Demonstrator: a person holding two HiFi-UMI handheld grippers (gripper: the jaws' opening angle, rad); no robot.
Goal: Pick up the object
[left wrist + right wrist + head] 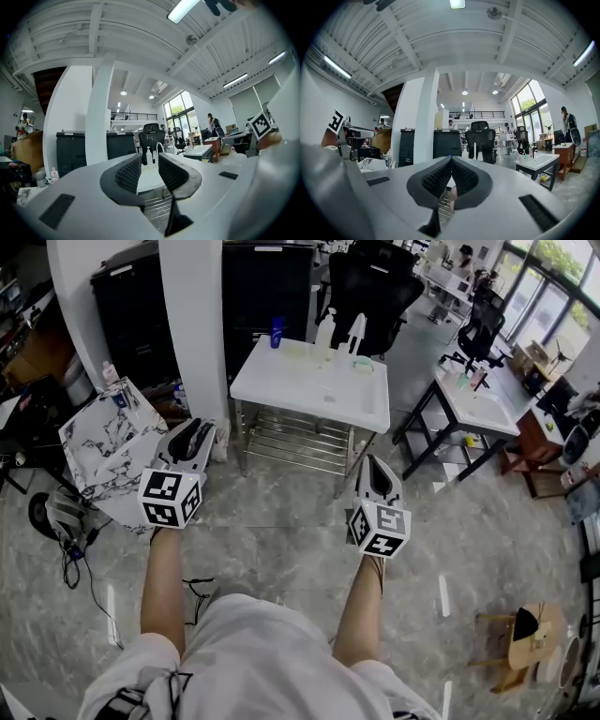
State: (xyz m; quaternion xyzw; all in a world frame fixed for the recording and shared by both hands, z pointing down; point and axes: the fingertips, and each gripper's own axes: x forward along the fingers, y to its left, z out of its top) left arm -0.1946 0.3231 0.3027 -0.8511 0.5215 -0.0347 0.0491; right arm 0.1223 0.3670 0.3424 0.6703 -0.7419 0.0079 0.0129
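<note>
Finding: task not yet engaged; both tools are well short of the target area.

The white table (309, 395) stands ahead of the person, across a stretch of marble floor, well apart from both grippers. The task's thing is not specified. The candidates all stand along the table's far edge: a white pump bottle (324, 334), a white spray bottle (357, 332), a blue bottle (277, 332) and a small green item (362, 363).

The left gripper (198, 430) has its jaws parted with nothing between them; its own view frames the distant bottles in the gap. The right gripper (373, 465) has its jaws pressed together on nothing.

Governing relation: the bottles lie straight ahead and beyond the table's near edge. Their long axes are upright while both grippers point level, so a side-on grasp appears suitable. The right gripper lines up more closely with the white bottles and green item; the blue bottle sits between the two lines of approach. The right jaws would first need releasing.
</note>
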